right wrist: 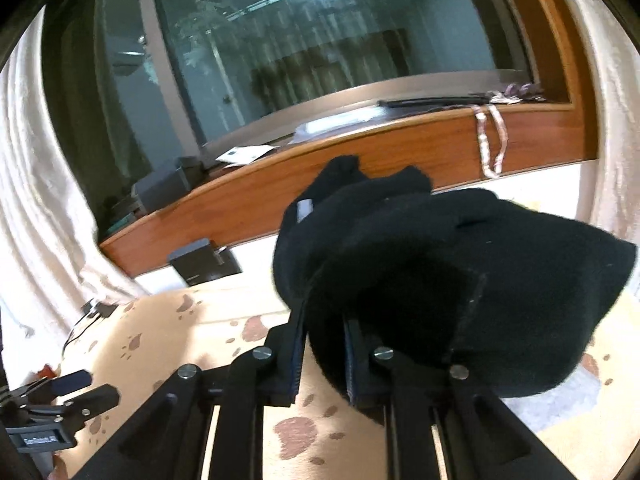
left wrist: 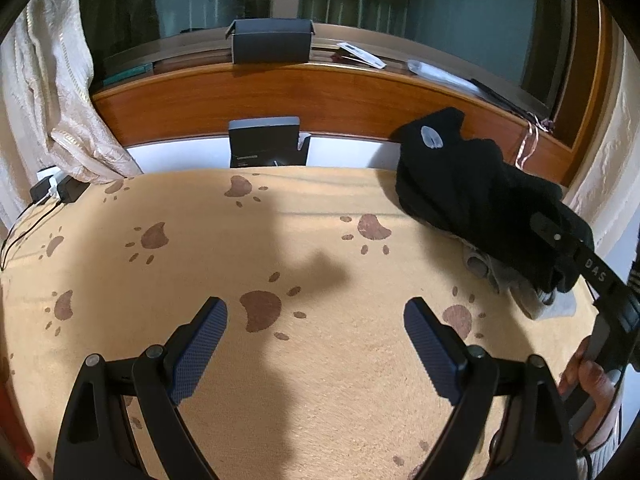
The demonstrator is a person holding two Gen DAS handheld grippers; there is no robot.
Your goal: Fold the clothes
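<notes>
Nearest the lens in your left wrist view, your left claw [left wrist: 316,344] is filling the bottom of the frame, its two blue-padded fingers [left wrist: 198,350] spread wide apart with nothing between them, hanging over a tan blanket [left wrist: 320,240] printed with brown paw marks. The blanket is covering a bed. At the right of that frame a black garment [left wrist: 472,184] is lying in a heap, with lighter grey clothing [left wrist: 536,300] showing from under its lower edge. Your right hand [left wrist: 588,380] is showing at the lower right edge.

In your right wrist view, your right claw [right wrist: 322,356] is sitting at the bottom centre, its fingers nearly together and pinching a fold of the black garment, which is bulging across the centre and right of the frame. A wooden sill [right wrist: 360,172] and a dark window [right wrist: 320,40] are crossing the upper half, with pale curtains [right wrist: 44,200] at the sides. Your left claw is appearing small at the lower left.
</notes>
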